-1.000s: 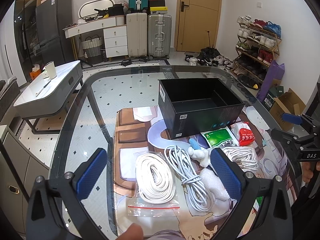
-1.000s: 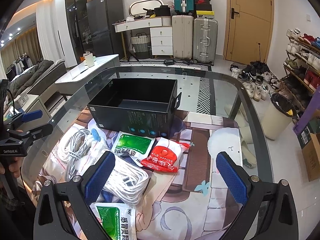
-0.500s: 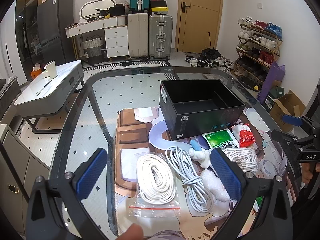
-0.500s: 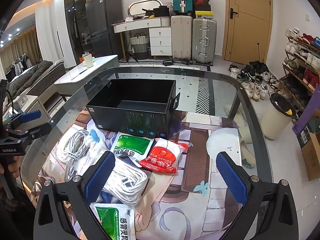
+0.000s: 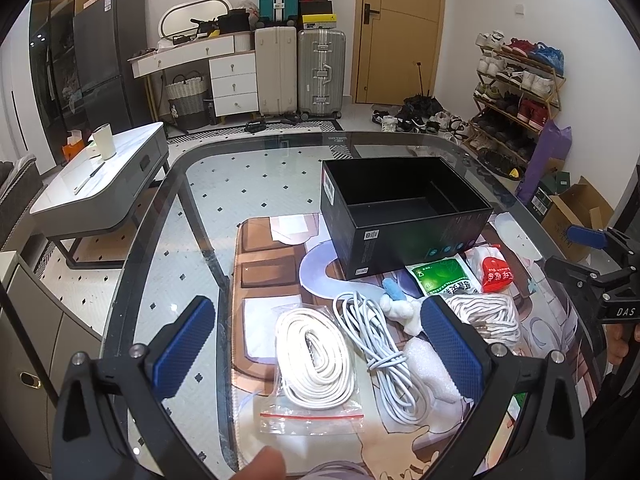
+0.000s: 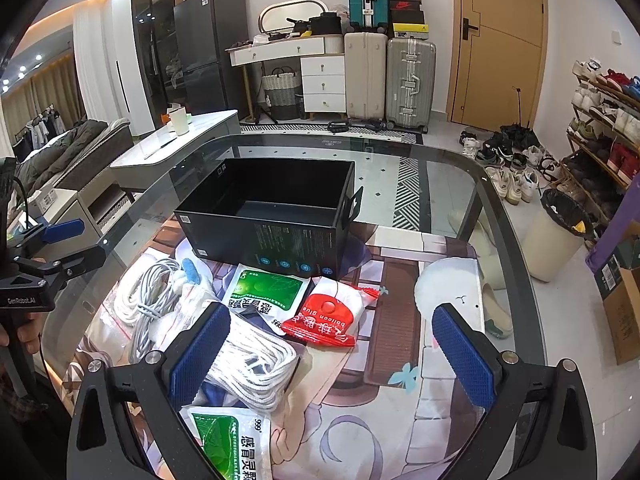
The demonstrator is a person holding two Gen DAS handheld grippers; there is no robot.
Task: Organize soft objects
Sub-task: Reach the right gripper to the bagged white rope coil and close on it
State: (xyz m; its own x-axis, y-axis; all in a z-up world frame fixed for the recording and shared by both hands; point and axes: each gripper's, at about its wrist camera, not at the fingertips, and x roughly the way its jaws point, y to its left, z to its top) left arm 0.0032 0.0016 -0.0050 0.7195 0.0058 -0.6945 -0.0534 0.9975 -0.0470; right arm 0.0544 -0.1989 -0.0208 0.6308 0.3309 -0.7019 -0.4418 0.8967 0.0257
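Left wrist view: both grippers, left gripper [image 5: 316, 344] and right gripper [image 6: 332, 344], hover jaws apart, empty, soft items laid just before black box [image 5: 404, 216] for loading.

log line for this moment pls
left gripper open, empty | right gripper open, empty | black box empty | soft items on mat

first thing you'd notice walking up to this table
The open black box stands empty in the middle of the glass table. Just in front of it lies a jumble of soft goods: a bagged white rope coil, a loose grey cable, a green packet and a red balloon glue packet. Both tools, left tool and right tool, hover open and empty.
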